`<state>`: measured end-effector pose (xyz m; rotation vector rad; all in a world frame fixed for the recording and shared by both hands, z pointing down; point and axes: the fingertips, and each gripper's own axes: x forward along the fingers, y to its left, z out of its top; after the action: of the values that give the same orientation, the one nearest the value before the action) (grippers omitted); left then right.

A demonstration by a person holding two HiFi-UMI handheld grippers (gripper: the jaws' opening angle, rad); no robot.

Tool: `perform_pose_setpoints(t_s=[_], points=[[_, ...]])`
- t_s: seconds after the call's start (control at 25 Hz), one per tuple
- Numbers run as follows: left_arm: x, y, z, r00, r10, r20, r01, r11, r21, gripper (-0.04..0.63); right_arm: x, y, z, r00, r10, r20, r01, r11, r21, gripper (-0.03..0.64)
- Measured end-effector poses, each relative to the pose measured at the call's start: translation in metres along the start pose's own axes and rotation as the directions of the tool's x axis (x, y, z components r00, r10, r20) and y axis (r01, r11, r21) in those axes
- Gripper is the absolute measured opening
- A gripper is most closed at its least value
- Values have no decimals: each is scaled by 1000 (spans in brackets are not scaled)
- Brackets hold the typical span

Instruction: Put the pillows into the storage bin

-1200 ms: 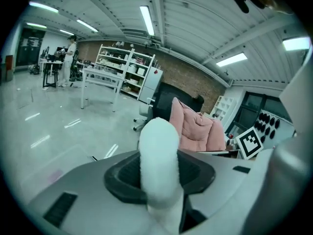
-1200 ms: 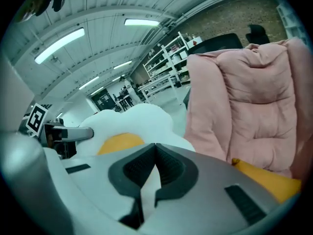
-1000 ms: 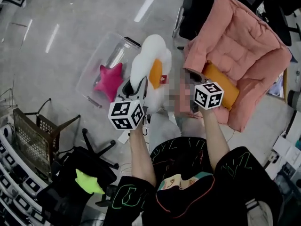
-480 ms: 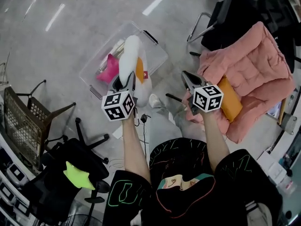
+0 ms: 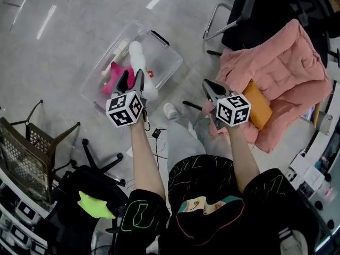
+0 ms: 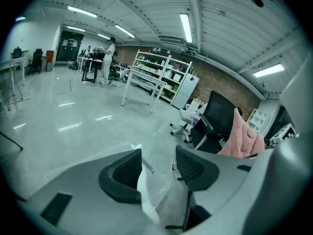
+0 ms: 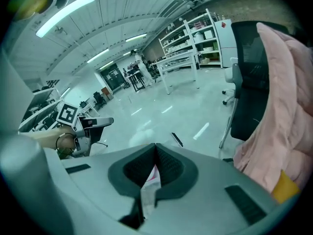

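Note:
A clear plastic storage bin (image 5: 162,58) stands on the floor with a pink star pillow (image 5: 113,71) inside. A white egg-shaped pillow (image 5: 137,56) hangs down into the bin right in front of my left gripper (image 5: 131,77). That gripper's jaws are opening; a white edge of the pillow (image 6: 148,192) lies between them against the left pad, with a gap on the other side. My right gripper (image 5: 209,85) is shut with its jaws (image 7: 156,149) together, held in the air beside the pink chair. An orange pillow (image 5: 259,105) lies on that chair.
A pink padded cover (image 5: 276,62) drapes the chair at right, with dark office chairs (image 5: 249,9) behind it. A black chair carries a green star pillow (image 5: 94,205) at lower left. A wire basket (image 5: 24,158) stands at far left. The person's legs and shoe (image 5: 170,110) are below the grippers.
The left gripper has moved forward over the bin, and the white pillow has dropped from upright in front of the person into the bin. The left jaws have spread. The right gripper stays shut.

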<state>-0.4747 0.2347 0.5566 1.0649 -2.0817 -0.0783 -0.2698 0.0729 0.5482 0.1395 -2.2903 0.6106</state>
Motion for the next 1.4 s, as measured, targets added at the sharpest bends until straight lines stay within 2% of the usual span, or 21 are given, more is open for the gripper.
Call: perform_pose_setpoints(t_s=[0.12, 0.2, 0.28, 0.4, 0.64, 0.8, 0.96, 1.08, 1.16, 1.24, 1.4], points=[[16, -29, -1, 997, -73, -17, 73, 997, 27, 203, -9, -15, -9, 999, -32, 12, 32, 999, 40, 4], [22, -53, -3, 991, -130, -23, 131, 990, 48, 132, -18, -25, -13, 998, -62, 26, 60, 996, 66, 5], [25, -81, -9, 979, -199, -31, 201, 977, 74, -3, -31, -35, -21, 994, -103, 37, 99, 990, 96, 4], [32, -128, -25, 948, -312, -64, 317, 945, 83, -8, -51, -55, -33, 986, -160, 54, 152, 980, 131, 5], [38, -227, -66, 887, -432, -163, 452, 884, 118, -6, -107, -101, -63, 962, -258, 83, 234, 945, 229, 5], [43, -307, -92, 827, -509, -238, 549, 822, 151, -6, -154, -139, -92, 937, -334, 98, 290, 904, 315, 5], [56, -384, -129, 779, -550, -299, 611, 773, 169, -6, -200, -192, -124, 911, -399, 106, 334, 862, 381, 5], [60, -430, -161, 735, -569, -368, 658, 730, 185, -6, -231, -221, -156, 886, -452, 105, 364, 817, 447, 5], [64, -460, -182, 714, -569, -407, 677, 710, 194, -6, -254, -243, -174, 872, -479, 101, 379, 791, 481, 5], [69, -488, -203, 702, -557, -444, 682, 704, 197, -6, -276, -265, -192, 858, -504, 97, 391, 764, 513, 6], [90, -533, -259, 693, -487, -531, 653, 737, 176, 18, -313, -314, -242, 837, -543, 65, 413, 705, 576, 9]])
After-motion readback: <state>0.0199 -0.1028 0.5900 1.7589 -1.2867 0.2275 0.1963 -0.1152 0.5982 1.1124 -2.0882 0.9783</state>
